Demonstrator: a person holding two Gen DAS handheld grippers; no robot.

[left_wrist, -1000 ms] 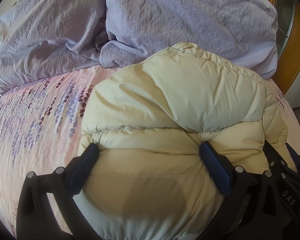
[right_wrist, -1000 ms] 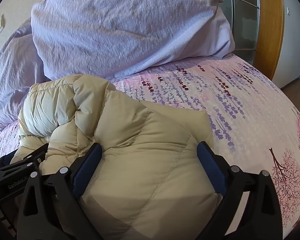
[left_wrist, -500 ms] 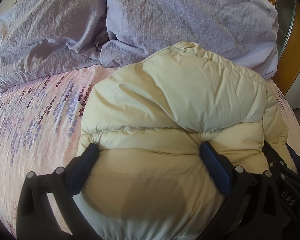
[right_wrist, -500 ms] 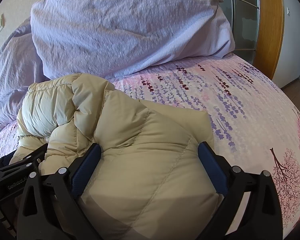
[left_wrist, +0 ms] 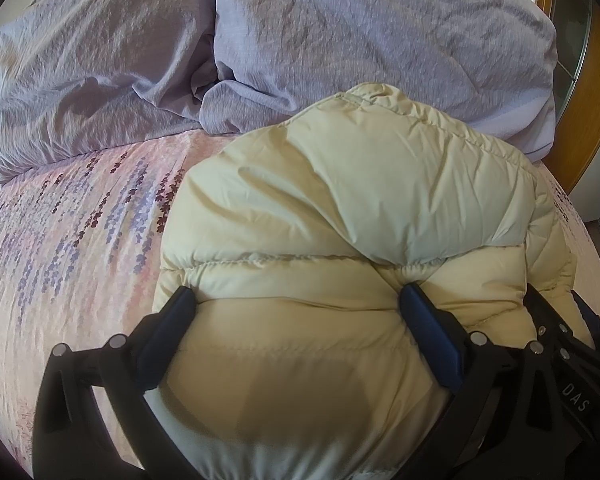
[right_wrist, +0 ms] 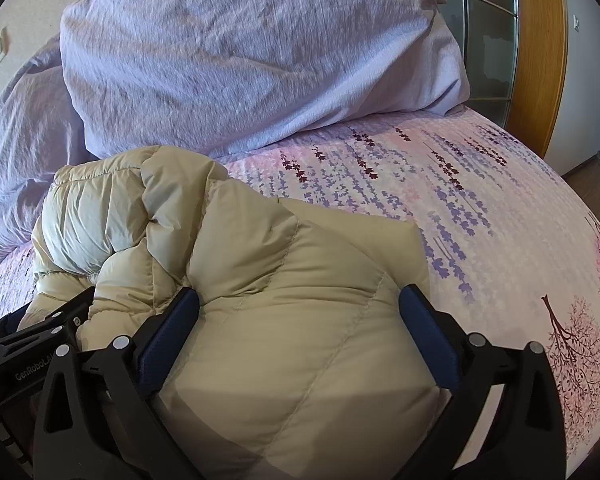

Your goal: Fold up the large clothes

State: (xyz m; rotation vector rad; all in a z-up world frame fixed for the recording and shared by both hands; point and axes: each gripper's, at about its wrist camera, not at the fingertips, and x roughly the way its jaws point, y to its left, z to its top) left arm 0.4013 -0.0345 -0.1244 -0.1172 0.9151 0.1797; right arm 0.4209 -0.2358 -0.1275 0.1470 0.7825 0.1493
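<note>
Bedding first: your work surface is a bed (left_wrist: 72, 240) covered by a pink sheet printed with purple hanging flowers. Two crumpled lavender pillows (right_wrist: 240, 64) lie along its far edge, from 10 to 1 o'clock in both wrist views. A wooden door frame (right_wrist: 540, 52) stands at 2 o'clock in the right wrist view.

Your task item, a cream puffer jacket (left_wrist: 340, 208), lies bundled on the bed at the centre of both views, its far edge touching the pillows. Quilted seams run across its panels.

Your left hand-held gripper (left_wrist: 300, 304) has its jaws spread wide, and the blue pads (left_wrist: 428, 328) press into the padding on either side of a thick roll of jacket. Your right hand-held gripper (right_wrist: 300, 304) is likewise spread, and straddles another bulge of the same jacket. Neither pinches a fold tight. The two tools sit close: each appears in the other's view, at 4 o'clock and 8 o'clock.
</note>
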